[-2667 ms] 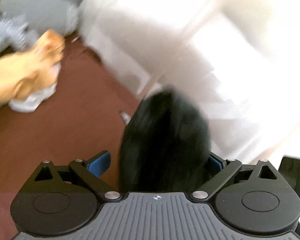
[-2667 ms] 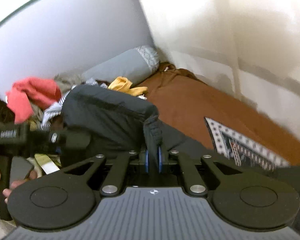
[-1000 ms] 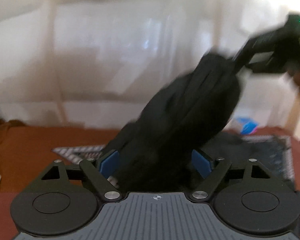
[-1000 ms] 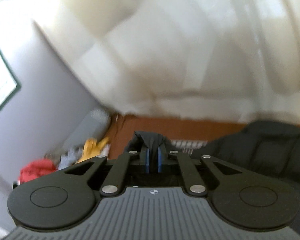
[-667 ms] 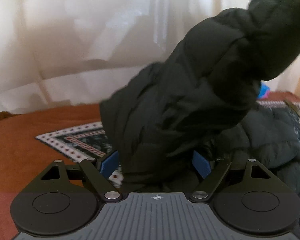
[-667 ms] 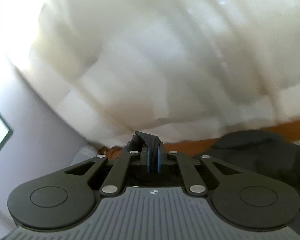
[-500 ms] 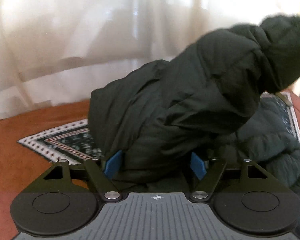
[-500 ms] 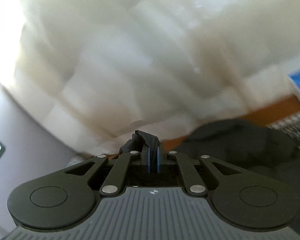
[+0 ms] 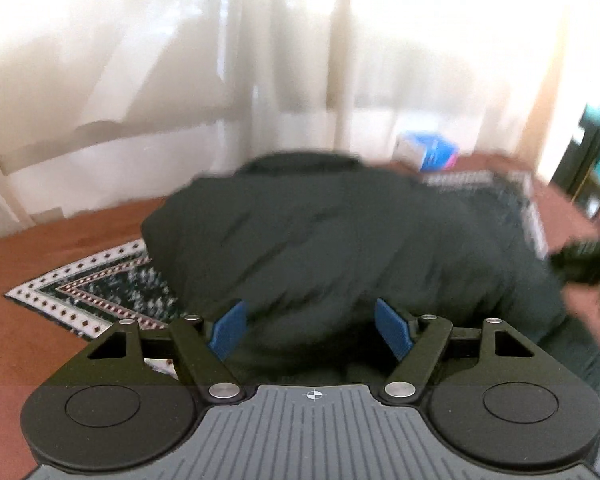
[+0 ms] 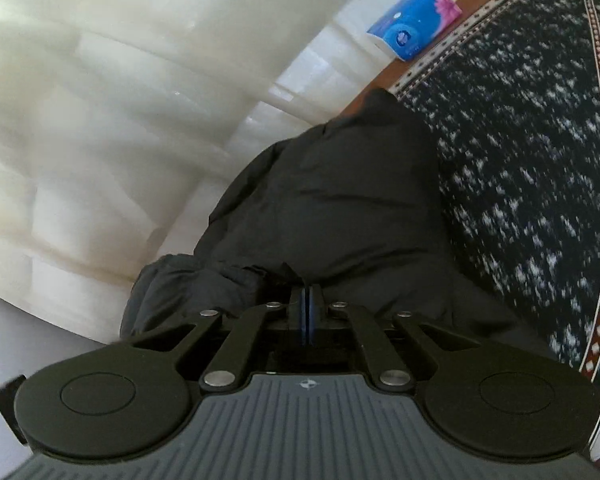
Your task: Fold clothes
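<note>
- Jacket: a big dark puffy one, spread low over a patterned rug on a brown floor.
- In the left wrist view, the jacket is seen in the middle, just past the left gripper.
- The left gripper's blue pads are held wide apart, with a thick part of the jacket bulging between them. Whether the pads press on the cloth cannot be told.
- In the right wrist view, the right gripper is seen closed tight, and a thin bit of the jacket's edge is pinched between its pads.
- From that pinch, the jacket is seen stretched away toward the far wall, with a bunched part to the near left.
- The rug is seen on the right of the jacket in this view, dark with white specks and a red and white border.
- A blue box is seen far off at the rug's edge, by a white curtain. In the left view the box is seen behind the jacket.
- At the right edge of the left view, a dark blurred shape is seen close to the jacket. It is too blurred to be told.
</note>
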Demonstrator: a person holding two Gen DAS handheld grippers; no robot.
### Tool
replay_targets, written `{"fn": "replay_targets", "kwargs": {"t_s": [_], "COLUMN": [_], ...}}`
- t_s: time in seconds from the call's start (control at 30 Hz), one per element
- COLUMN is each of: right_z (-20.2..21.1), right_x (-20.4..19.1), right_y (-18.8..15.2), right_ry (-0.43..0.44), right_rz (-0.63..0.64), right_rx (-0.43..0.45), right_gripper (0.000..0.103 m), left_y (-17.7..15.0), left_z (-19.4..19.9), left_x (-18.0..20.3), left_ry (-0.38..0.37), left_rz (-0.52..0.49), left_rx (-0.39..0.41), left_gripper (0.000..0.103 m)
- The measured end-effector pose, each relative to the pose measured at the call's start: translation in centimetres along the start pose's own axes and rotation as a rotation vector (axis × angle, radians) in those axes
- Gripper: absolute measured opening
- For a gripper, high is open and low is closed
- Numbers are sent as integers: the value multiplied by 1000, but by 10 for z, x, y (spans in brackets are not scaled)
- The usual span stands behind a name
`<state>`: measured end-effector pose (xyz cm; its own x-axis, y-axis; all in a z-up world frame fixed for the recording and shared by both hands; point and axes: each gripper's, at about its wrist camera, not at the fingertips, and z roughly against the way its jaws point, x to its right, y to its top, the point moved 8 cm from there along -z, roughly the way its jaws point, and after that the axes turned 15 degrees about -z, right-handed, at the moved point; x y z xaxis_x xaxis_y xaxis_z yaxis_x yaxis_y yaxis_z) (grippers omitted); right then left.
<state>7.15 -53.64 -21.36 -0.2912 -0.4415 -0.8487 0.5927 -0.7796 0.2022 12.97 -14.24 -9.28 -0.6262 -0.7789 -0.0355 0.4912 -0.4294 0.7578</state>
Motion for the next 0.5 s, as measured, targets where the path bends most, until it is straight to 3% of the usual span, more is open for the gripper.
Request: {"fn": "replay_targets", "kwargs": {"t_s": [0.1, 0.17, 0.33, 0.4, 0.5], "right_z": [-2, -1, 4, 5, 2], "right_x": [-6, -13, -41, -46, -35], "right_y": [1, 6, 30, 40, 45], "right_ry": [13, 32, 105, 97, 13], "right_rz": [8, 17, 57, 82, 80], "right_rx": [0, 7, 68, 92, 95], "right_gripper": [1, 1, 0, 0, 3], "left_y": [28, 42, 49, 45, 37], "left_z": [2, -16, -81, -104, -128], "left_x": [0, 8, 45, 60, 69], "left_ry": [-39, -55, -99, -87, -70], "left_rz": [38, -10, -110, -169, -185], "left_rx": [73, 85, 18, 3, -11], "left_gripper": [84, 84, 84, 85, 87]}}
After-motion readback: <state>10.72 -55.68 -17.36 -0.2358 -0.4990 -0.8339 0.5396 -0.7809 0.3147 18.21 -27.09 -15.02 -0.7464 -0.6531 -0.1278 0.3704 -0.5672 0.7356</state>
